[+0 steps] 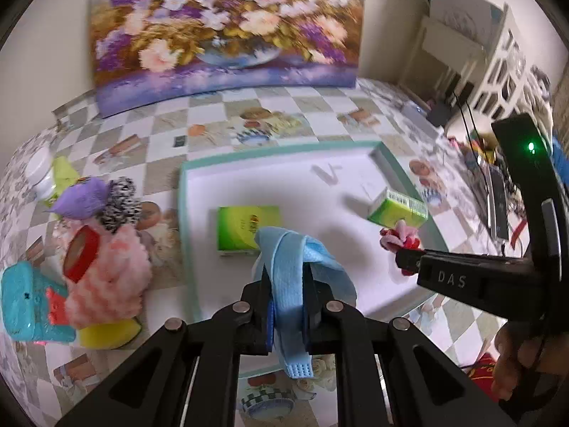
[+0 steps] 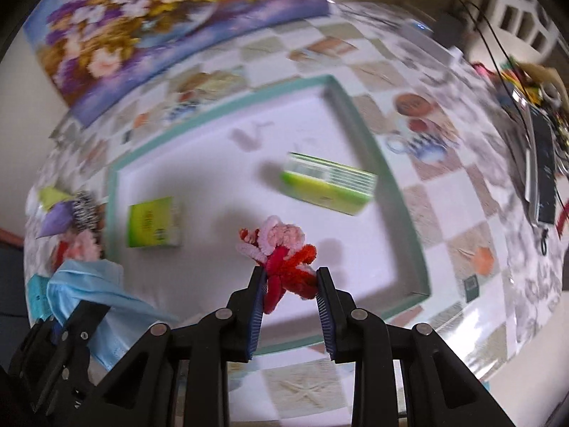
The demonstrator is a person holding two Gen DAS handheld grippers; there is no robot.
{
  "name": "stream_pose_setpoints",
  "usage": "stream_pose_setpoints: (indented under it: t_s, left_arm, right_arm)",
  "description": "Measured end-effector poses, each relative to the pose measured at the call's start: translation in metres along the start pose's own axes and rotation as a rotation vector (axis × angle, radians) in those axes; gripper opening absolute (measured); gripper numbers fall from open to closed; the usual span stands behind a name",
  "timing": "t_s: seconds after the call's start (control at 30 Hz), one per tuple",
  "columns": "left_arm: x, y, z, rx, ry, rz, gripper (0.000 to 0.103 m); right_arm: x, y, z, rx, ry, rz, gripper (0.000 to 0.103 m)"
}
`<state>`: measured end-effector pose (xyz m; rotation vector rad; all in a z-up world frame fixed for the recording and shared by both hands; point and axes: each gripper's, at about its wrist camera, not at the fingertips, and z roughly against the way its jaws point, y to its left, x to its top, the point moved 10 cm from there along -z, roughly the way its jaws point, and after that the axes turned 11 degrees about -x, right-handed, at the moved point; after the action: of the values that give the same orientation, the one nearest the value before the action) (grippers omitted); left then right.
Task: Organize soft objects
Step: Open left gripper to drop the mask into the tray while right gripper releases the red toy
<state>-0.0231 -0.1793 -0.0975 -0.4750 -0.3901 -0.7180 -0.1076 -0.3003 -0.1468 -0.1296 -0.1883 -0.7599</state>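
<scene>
Left gripper (image 1: pixel 284 284) fingers clamp blue face mask (image 1: pixel 295 263) above white tray (image 1: pixel 185 213). Right gripper (image 2: pixel 291 277) fingers pinch red-pink pipe-cleaner flower (image 2: pixel 281 252) over same tray, near green box (image 2: pixel 330 185).

I see mask (image 1: pixel 295 252): light blue | fuzzy flower (image 2: pixel 284 256): red and pink | tray (image 1: pixel 185 192): white, teal rim | boxes (image 1: pixel 245 227): green | tablecloth (image 1: pixel 213 114): checkered.
</scene>
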Motion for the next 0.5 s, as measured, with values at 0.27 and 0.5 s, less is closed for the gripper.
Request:
stream_pose_setpoints:
  t_s: [0.27,0.5]
  left_arm:
    - [-0.002,0.012,-0.021,0.007,0.036,0.044,0.047]
    - [0.001,0.029,-0.010,0.008,0.009,0.136,0.074]
  right_arm:
    - [0.003,-0.009,-0.013,-0.032,0.031,-0.035,0.038]
    - [0.003,0.000,-0.010,-0.040,0.018,-0.008,0.062]
